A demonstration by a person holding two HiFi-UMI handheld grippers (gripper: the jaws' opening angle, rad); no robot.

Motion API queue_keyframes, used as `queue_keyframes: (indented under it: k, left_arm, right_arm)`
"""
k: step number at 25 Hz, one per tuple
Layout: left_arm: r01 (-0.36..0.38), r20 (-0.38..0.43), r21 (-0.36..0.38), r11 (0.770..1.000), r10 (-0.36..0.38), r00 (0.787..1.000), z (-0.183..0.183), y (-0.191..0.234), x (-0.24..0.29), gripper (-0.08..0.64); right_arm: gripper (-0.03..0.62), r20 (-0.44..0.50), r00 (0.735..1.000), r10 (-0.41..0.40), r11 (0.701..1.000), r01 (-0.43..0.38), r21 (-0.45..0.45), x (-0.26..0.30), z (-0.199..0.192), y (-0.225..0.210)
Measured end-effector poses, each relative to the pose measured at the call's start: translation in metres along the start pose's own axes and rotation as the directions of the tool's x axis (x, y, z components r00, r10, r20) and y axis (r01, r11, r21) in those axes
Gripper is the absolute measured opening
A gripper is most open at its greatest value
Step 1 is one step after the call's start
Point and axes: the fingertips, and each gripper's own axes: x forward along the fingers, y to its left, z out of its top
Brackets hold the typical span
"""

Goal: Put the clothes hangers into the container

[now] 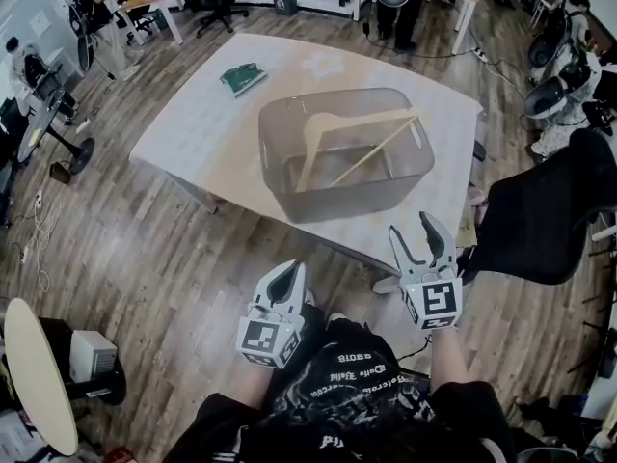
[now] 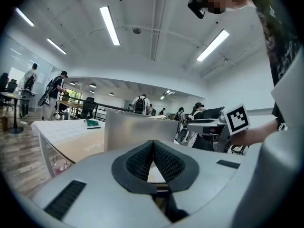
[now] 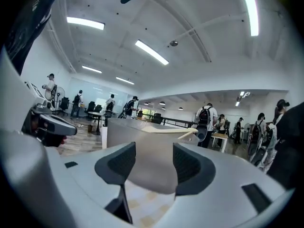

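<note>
A translucent grey container [image 1: 289,196] stands on the white table [image 1: 202,133]. Inside it lies a pale wooden clothes hanger [image 1: 333,123], its thin bar slanting across the bin. My left gripper [image 1: 286,277] hangs below the table's near edge, shut and empty, level with my lap. My right gripper [image 1: 422,242] is open with nothing between its fingers, just short of the table's near right corner. In the left gripper view my left gripper [image 2: 153,148] points at the container wall [image 2: 137,132]. In the right gripper view my right gripper [image 3: 154,164] faces the container [image 3: 142,141], with the hanger [image 3: 168,129] showing above its rim.
A green booklet [image 1: 242,77] lies on the table's far left part. A black chair [image 1: 545,210] stands close on the right. A round pale table [image 1: 37,374] is at my lower left. Desks, chairs and several people fill the room's far side.
</note>
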Motion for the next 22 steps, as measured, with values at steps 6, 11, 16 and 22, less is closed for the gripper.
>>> queue_keyframes:
  k: [6, 11, 16, 22]
  left_arm:
    - [-0.003, -0.008, 0.0, 1.0, 0.003, 1.0, -0.004, -0.007, -0.001, 0.02]
    - [-0.01, -0.006, 0.002, 1.0, 0.01, 1.0, -0.005, -0.005, 0.0, 0.02]
    - [-0.011, -0.005, 0.003, 1.0, 0.011, 1.0, -0.001, -0.001, 0.003, 0.02]
    - [0.021, 0.015, 0.001, 1.0, -0.021, 1.0, 0.005, -0.008, 0.007, 0.02]
  right_arm:
    - [0.253, -0.069, 0.998, -0.008, 0.999, 0.011, 0.041, -0.016, -0.036, 0.017]
    - [0.213, -0.071, 0.997, 0.034, 0.995, -0.027, 0.1, -0.016, -0.046, 0.025]
    - [0.159, -0.051, 0.997, 0.057, 0.992, -0.051, 0.113, -0.01, -0.041, 0.027]
    - [0.015, -0.02, 0.998, 0.057, 0.993, -0.055, 0.104, -0.01, -0.033, 0.03]
